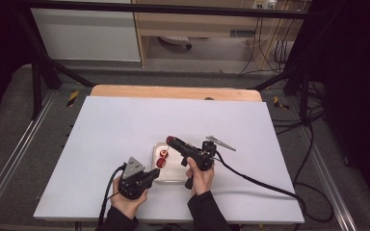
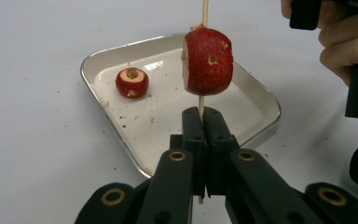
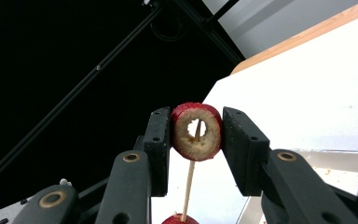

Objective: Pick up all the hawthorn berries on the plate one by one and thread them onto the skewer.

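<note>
Three red fruit pieces: one in the tray (image 2: 261, 95), one on the skewer (image 2: 204, 14) gripped by the left gripper (image 2: 204, 122), one (image 3: 196, 132) clamped by the right gripper (image 3: 196, 140).

Left gripper (image 2: 204, 116) jaws shut tight on a thin wooden stick (image 2: 204, 14), held upright. A red fruit piece (image 2: 208, 61) w/ small holes sits skewered on the stick just above the jaws. Behind it, a shallow metal tray (image 2: 103, 56) on the white table (image 2: 32, 140); a smaller fruit piece (image 2: 132, 82), cored, lies in the tray's far left part, crumbs around. A hand (image 2: 349, 44) at top right, w/ black gripper parts.
</note>
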A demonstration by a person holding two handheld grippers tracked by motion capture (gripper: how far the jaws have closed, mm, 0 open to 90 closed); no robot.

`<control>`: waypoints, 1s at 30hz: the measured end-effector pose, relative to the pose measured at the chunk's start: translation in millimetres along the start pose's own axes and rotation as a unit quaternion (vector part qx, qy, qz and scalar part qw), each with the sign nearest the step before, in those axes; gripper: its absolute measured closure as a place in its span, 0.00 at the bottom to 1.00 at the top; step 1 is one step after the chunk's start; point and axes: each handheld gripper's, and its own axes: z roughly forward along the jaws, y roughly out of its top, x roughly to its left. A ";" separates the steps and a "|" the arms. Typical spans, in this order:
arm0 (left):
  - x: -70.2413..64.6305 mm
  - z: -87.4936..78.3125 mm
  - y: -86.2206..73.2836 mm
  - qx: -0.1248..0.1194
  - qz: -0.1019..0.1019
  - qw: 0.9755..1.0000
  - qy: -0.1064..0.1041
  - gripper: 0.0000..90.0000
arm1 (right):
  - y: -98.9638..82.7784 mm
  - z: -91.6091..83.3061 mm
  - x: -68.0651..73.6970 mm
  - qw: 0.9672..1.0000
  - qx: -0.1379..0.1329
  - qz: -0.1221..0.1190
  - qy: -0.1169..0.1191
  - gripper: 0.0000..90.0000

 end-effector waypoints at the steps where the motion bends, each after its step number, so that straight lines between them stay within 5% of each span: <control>1: -0.4 0.3 -0.1 0.001 0.007 1.000 0.004 0.99 | -0.3 -0.3 0.2 1.000 -0.002 -0.003 -0.002 0.71; 14: -5.3 -3.1 -3.2 -0.022 -0.013 1.000 0.002 0.99 | -7.0 -0.7 -6.5 1.000 -0.031 -0.002 0.005 0.71; 30: -4.7 -3.9 -6.1 -0.009 -0.004 1.000 0.004 0.99 | -10.0 3.5 -11.4 0.999 -0.032 0.014 0.000 0.72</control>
